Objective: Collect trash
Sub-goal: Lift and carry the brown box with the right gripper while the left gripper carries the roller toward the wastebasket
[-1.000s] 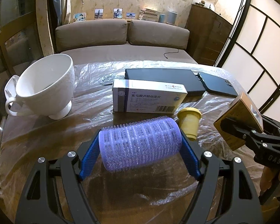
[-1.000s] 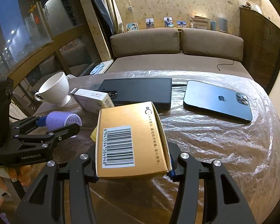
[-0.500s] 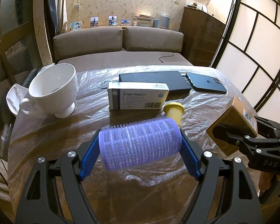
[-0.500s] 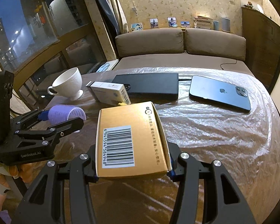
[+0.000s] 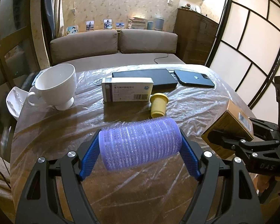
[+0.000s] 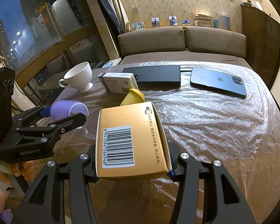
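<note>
Left gripper (image 5: 140, 147) clamps a purple hair roller (image 5: 140, 143) endwise above the plastic-covered table (image 5: 46, 130), right gripper (image 6: 132, 168) at 3 o'clock pinches a gold barcode box (image 6: 129, 140), yellow cap (image 5: 158, 105) lying at 12 beside the medicine box (image 5: 127, 91).

Round table (image 5: 52, 130) (image 6: 224, 140), brown top under crinkled clear plastic sheet. White footed cup (image 5: 57, 85) (image 6: 79, 77) upright near left edge. White medicine box (image 5: 127, 91) (image 6: 119, 83) on its long side around table centre; small yellow cap (image 5: 158, 105) (image 6: 133, 97) tipped over just beside its right end. Black flat case (image 5: 145, 79) (image 6: 155, 75) behind the box, toward far edge. Dark phone (image 5: 194, 78) (image 6: 217, 81) face down right of the case, near far-right edge. White dish (image 5: 15, 99) at left edge; on the table or beyond it, can't tell.
</note>
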`<state>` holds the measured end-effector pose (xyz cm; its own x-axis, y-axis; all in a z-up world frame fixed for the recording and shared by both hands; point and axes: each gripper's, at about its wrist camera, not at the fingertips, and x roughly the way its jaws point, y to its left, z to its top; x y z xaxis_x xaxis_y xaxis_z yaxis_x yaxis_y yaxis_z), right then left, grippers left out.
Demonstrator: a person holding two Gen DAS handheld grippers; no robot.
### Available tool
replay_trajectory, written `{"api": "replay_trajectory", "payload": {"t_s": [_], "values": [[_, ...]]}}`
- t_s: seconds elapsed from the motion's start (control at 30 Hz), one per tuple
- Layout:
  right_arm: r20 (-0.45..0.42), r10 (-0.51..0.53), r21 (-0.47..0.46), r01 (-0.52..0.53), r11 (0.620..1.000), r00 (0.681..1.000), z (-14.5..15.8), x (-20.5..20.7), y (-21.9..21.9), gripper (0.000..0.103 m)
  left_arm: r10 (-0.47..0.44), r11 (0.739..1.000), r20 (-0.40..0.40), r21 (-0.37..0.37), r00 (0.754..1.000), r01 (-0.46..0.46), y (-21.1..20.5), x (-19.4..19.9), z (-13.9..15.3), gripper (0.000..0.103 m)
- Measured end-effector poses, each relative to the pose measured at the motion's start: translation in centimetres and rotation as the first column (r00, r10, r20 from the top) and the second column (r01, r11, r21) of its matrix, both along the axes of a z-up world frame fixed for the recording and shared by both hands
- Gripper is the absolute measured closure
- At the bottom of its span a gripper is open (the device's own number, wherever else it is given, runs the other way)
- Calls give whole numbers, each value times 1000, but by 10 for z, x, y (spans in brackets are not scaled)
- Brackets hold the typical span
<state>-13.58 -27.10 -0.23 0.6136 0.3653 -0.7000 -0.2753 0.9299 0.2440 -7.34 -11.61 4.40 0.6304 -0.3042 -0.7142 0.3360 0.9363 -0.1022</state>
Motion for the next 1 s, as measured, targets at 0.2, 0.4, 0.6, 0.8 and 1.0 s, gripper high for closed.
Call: {"api": "replay_trajectory", "payload": {"t_s": [0.2, 0.4, 0.6, 0.8, 1.0], "values": [[-2, 4, 1, -4, 1000, 1000, 1, -21, 0, 53, -20, 1000, 4, 7, 1000, 20, -3, -15, 3, 24], [1, 6, 6, -6, 1000, 1000, 5, -38, -1, 53, -45, 999, 22, 22, 999, 44, -7, -32, 7, 24], [1, 6, 10, -6, 1000, 1000, 7, -50, -3, 53, -70, 997, 35, 27, 997, 69, -11, -46, 14, 24], [-3, 5, 14, -5, 1000, 1000, 9, -62, -6, 53, -96, 995, 47, 20, 994, 95, -21, -61, 20, 24], [-12, 14, 16, -14, 1000, 1000, 8, -79, -7, 53, -115, 993, 41, 34, 992, 114, -28, -76, 17, 24]]}}
